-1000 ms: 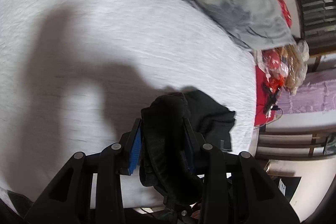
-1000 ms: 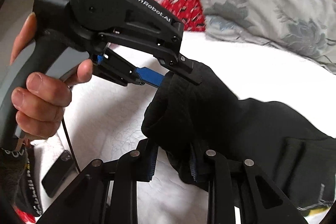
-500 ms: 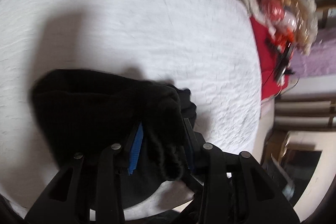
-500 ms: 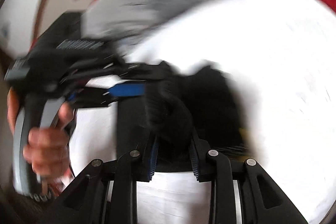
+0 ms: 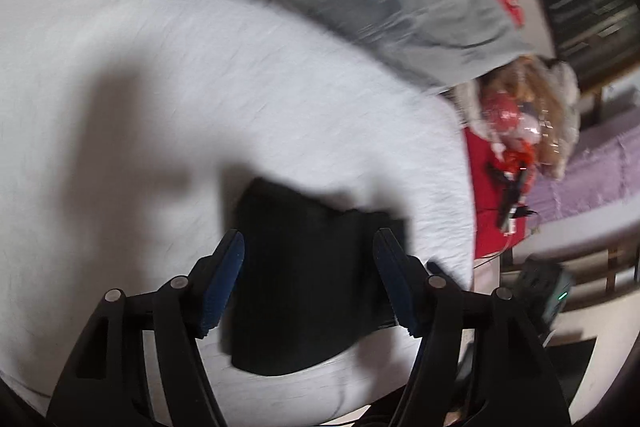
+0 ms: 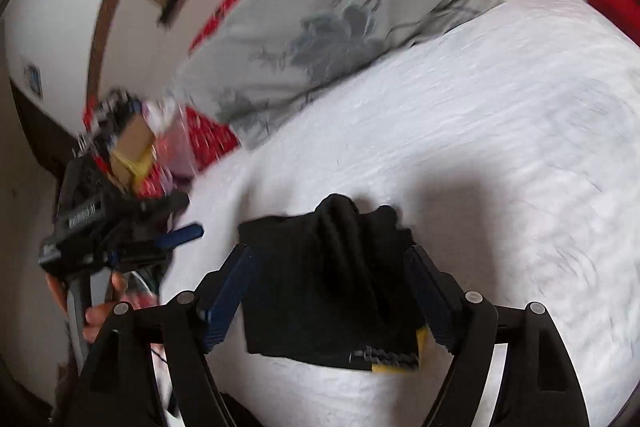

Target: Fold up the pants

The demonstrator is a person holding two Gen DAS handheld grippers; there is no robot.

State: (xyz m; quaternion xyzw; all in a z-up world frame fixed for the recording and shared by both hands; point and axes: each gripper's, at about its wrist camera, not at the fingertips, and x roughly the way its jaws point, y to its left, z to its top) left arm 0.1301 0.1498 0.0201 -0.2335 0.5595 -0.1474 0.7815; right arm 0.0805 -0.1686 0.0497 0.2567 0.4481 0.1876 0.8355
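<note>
And there it lies: the black fabric pants [image 5: 304, 279], folded into a compact bundle, rest on the white textured bed sheet [image 5: 160, 99] close to the bed's near edge, toward its right corner in the left wrist view. The left tool [image 5: 308, 243] has just been opening; its blue-padded fingers [image 5: 230, 267] stand apart on either side of the bundle, with no pad pressing on the cloth. Same story for the right tool [image 6: 330, 263]: jaws just been spreading, wide apart now, the pants lying loose between them, a yellow patch [image 6: 396, 367] showing at the bundle's near edge. In the right wrist view the left tool [image 6: 176, 235] is off to the left near the bed's edge, a hand [image 6: 100, 311] gripping its handle. A grey floral-print quilt [image 6: 340, 11] is heaped along the far side of the bed.
</note>
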